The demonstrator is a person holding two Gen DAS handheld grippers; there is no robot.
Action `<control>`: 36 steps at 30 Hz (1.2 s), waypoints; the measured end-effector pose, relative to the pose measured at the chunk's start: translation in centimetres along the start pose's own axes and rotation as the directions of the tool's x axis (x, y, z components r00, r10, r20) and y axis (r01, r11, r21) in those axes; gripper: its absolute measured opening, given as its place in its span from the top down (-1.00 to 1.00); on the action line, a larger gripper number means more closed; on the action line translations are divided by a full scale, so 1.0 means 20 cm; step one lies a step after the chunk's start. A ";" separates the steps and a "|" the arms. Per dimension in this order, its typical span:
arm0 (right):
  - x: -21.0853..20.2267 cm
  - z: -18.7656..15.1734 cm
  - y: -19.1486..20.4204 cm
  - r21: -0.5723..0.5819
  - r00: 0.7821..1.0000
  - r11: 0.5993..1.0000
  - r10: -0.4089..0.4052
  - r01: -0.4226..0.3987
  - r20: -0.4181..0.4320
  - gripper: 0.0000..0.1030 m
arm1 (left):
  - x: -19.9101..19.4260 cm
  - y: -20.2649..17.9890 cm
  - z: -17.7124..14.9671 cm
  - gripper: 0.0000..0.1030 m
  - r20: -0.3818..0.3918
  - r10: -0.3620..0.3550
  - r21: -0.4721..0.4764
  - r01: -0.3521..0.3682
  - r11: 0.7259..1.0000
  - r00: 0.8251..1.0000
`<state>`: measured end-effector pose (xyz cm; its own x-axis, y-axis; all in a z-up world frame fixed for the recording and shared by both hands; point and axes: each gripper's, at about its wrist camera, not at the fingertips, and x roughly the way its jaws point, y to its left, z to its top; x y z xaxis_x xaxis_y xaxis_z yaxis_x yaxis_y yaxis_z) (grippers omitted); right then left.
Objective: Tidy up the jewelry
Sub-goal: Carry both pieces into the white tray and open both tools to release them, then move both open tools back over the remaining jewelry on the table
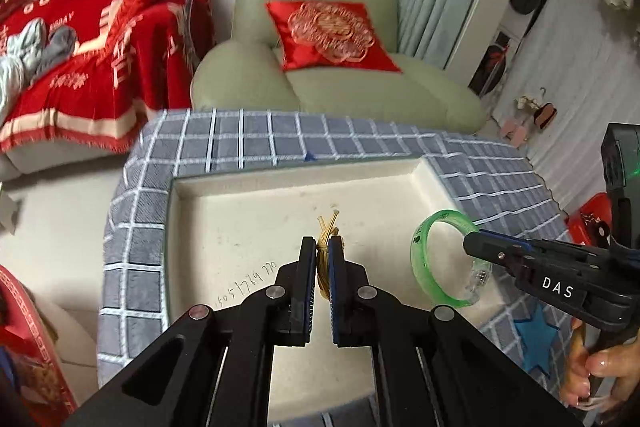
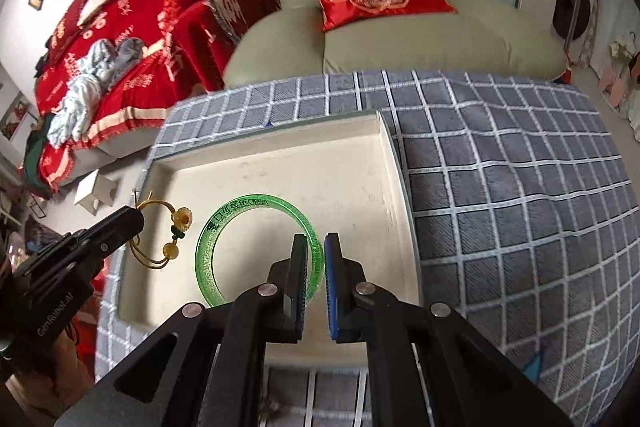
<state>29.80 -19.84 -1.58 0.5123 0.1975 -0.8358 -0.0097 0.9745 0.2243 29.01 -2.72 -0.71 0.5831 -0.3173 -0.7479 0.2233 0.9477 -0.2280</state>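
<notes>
Left gripper — angled down over tray, clamped on yellow cord bracelet. Right gripper — angled down, clamped on green bangle.

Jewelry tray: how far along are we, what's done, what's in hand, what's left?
Done: nothing lies loose in the white tray yet. In hand: left gripper shut on the yellow cord bracelet, right gripper shut on the green bangle, both over the tray. Left: set both pieces down and release.
</notes>
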 end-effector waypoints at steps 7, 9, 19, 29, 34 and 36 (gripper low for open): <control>0.24 0.01 -0.04 0.009 0.997 0.998 -0.060 0.061 -0.039 0.82 | 0.23 0.06 -0.06 0.57 -0.068 0.121 0.027 -0.120 0.992 0.990; 0.27 0.01 -0.05 -0.001 0.996 0.997 -0.075 0.075 -0.043 0.82 | 0.26 0.06 -0.07 0.57 -0.082 0.141 0.034 -0.139 0.990 0.987; 0.32 -0.04 -0.02 -0.050 0.994 0.993 -0.109 0.107 -0.033 0.76 | 0.31 0.03 -0.12 0.56 -0.063 0.288 0.131 -0.278 0.952 0.955; 0.14 -0.05 0.01 -0.020 0.999 0.999 -0.025 0.026 0.041 -0.17 | 0.29 0.03 -0.12 0.56 -0.051 0.290 0.125 -0.283 0.951 0.956; -0.04 -0.14 0.01 -0.008 0.996 1.000 0.005 -0.005 0.092 -0.22 | 0.29 0.02 -0.12 0.56 -0.045 0.289 0.125 -0.282 0.951 0.956; -0.08 -0.17 0.01 0.003 0.995 1.000 0.017 -0.017 0.100 -0.22 | 0.29 0.02 -0.12 0.56 -0.044 0.292 0.127 -0.285 0.950 0.955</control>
<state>26.07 -19.68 -1.92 0.5954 0.2019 -0.7776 -0.0157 0.9706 0.2400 30.60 -4.15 -6.71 0.5878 -0.0244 -0.8087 0.1452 0.9865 0.0757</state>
